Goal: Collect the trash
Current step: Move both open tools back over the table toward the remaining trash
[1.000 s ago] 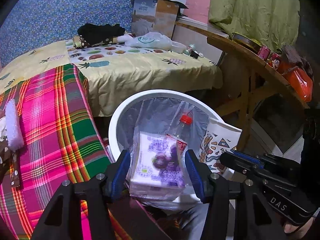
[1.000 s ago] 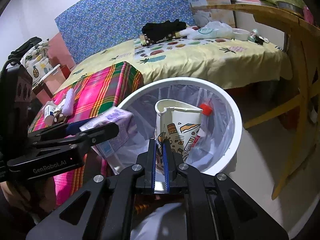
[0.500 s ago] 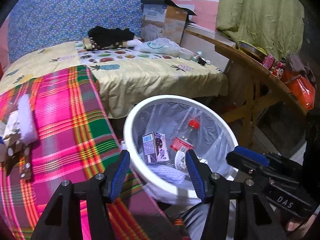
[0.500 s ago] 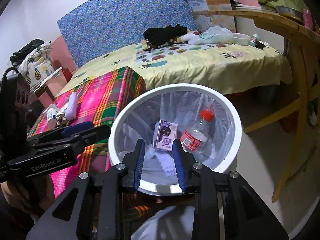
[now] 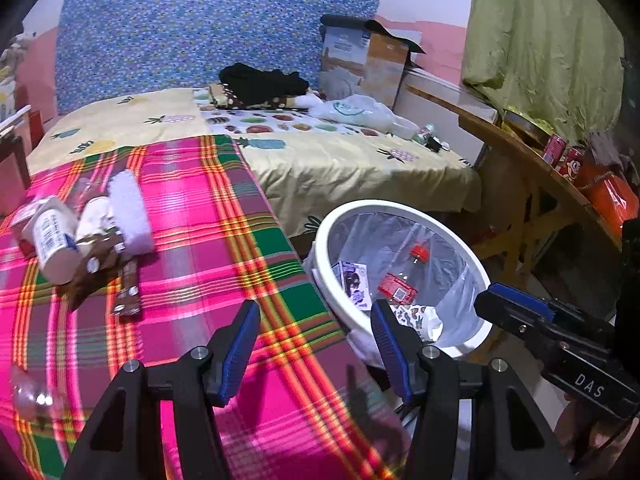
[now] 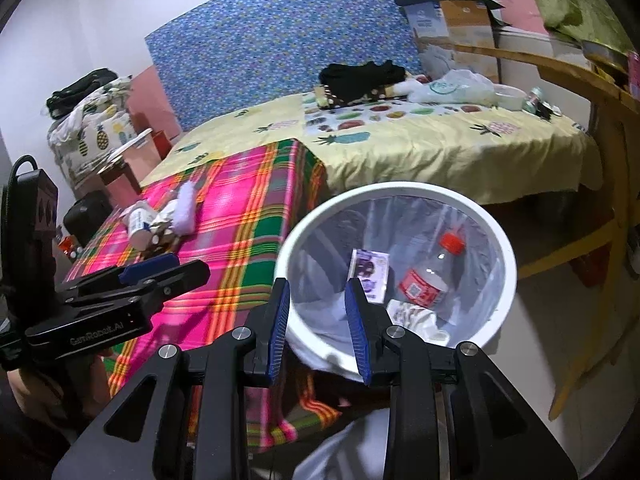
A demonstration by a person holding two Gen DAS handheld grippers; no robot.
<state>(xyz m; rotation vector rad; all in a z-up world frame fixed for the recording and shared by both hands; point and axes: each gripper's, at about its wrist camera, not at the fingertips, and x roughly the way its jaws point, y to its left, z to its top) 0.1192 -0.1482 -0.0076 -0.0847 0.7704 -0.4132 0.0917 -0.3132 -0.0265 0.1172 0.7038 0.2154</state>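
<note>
A white trash bin (image 5: 476, 272) (image 6: 504, 240) with a clear liner stands on the floor beside the plaid-covered table (image 5: 192, 240) (image 6: 248, 208). In it lie a plastic bottle with a red cap (image 6: 432, 276) (image 5: 404, 276), a purple carton (image 6: 370, 272) (image 5: 354, 280) and a crumpled patterned paper cup (image 6: 412, 316) (image 5: 416, 316). My left gripper (image 5: 314, 344) is open and empty over the table's edge, left of the bin. My right gripper (image 6: 318, 320) is open and empty just before the bin's near rim. More trash (image 5: 80, 236) (image 6: 160, 224) lies on the table: a white bottle, a white roll and wrappers.
A bed with a yellow sheet (image 5: 320, 160) lies behind, with black clothes (image 5: 264, 80), a plastic bag (image 5: 356, 112) and a cardboard box (image 5: 368, 64). A wooden table (image 5: 532, 184) with cans and an orange bag stands at the right.
Both grippers opened and dropped the purple carton and the paper cup into the bin. Both then drew back and swung left; the table's trash pile has come into view.
</note>
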